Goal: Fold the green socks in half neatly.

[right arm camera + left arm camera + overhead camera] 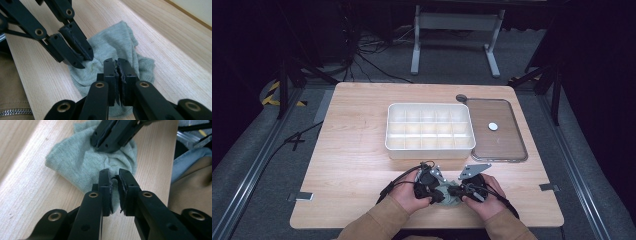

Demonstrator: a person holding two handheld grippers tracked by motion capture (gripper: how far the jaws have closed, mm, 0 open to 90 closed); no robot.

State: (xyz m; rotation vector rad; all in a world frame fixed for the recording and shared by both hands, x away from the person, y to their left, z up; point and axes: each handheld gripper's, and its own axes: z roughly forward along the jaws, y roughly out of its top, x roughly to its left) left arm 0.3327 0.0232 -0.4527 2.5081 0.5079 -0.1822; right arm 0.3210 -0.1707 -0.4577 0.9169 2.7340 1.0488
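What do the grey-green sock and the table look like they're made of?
The sock looks like soft knitted fabric, probably cotton: fine ribbing shows, and it lies crumpled. The table looks like pale wood or a wood-look laminate, matte, with long straight grain lines.

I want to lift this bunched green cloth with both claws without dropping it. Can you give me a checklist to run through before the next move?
1. Right claw gripping the green cloth: ok, jaws shut on a fold.
2. Left claw gripping the cloth: cannot tell, a narrow gap shows between the jaws with cloth in it.
3. Cloth fully on the table: ok.
4. Compartment tray clear of the claws: ok, it sits farther back.
5. Lid out of the way: ok, right of the tray.
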